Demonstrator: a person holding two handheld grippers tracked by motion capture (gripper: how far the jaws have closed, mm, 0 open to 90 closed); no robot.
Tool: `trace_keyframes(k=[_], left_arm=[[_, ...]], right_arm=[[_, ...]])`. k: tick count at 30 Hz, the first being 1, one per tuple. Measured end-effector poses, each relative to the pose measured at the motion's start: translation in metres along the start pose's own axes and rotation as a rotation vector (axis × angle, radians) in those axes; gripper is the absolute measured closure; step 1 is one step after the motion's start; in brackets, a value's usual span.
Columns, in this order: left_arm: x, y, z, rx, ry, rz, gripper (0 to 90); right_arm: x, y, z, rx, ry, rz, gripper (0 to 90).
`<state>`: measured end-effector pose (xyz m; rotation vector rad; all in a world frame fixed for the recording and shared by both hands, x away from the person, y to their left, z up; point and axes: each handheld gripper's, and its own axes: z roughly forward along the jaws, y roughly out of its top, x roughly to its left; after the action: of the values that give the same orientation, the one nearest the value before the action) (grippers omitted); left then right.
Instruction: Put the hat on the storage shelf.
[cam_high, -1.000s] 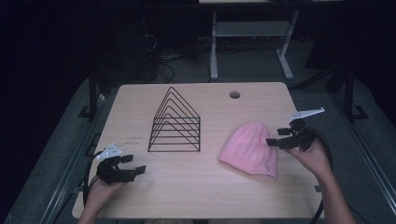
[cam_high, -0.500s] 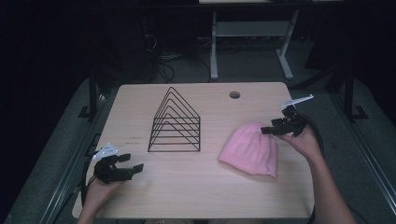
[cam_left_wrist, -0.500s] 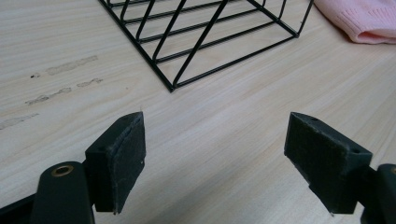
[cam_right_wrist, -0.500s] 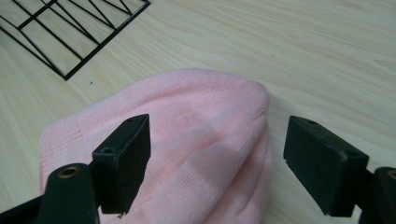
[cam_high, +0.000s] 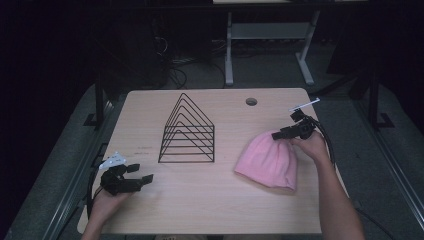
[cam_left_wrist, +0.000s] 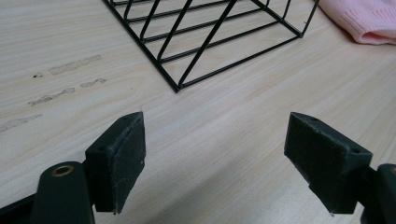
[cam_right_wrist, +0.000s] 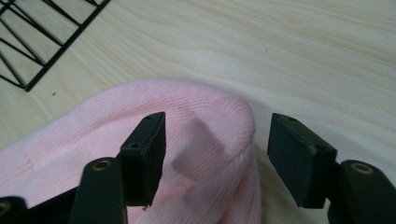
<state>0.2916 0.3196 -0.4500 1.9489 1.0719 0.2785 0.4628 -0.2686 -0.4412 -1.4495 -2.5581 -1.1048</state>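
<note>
The light wooden table (cam_high: 210, 210) carries everything; near its middle stands the black wire rack (cam_high: 187, 131), a row of triangular frames on a rectangular base, and all else is placed from it. To the rack's right, lying flat on the wood and apart from the rack, is the pink knit hat (cam_high: 267, 161), its rounded crown toward the far right edge of the table; in the right gripper view the hat (cam_right_wrist: 187, 154) shows a shallow dent in its ribbed crown, with a corner of the rack (cam_right_wrist: 42, 42) beyond it. The right gripper (cam_high: 278, 135) sits at the hat's far right end, held in the person's right hand (cam_high: 312, 146); its jaws are spread wide, one over the crown and one past its edge, nothing clamped between them. Left of the rack and nearer the person, the left gripper (cam_high: 141, 173) hovers low over bare wood; its jaws are likewise parted and hold nothing.
</note>
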Motion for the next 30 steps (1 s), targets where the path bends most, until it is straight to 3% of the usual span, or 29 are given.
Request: trace_keyframes(k=[7,12,22,30], left_arm=[[0.003,-0.001,-0.001,0.003,0.002,0.0,20.2],[0.004,-0.001,-0.002,0.001,0.004,-0.001,20.3],[0.004,-0.001,0.001,0.009,-0.005,0.0,20.3],[0.006,-0.001,0.001,0.007,-0.006,-0.001,20.3]], right_arm=[[-0.005,-0.001,0.011,0.024,0.01,0.027,48.5],[-0.01,-0.004,0.016,0.021,0.054,0.055,56.8],[-0.008,-0.008,0.019,0.008,0.063,0.032,71.9],[-0.003,-0.007,0.013,-0.005,0.051,0.024,74.8]])
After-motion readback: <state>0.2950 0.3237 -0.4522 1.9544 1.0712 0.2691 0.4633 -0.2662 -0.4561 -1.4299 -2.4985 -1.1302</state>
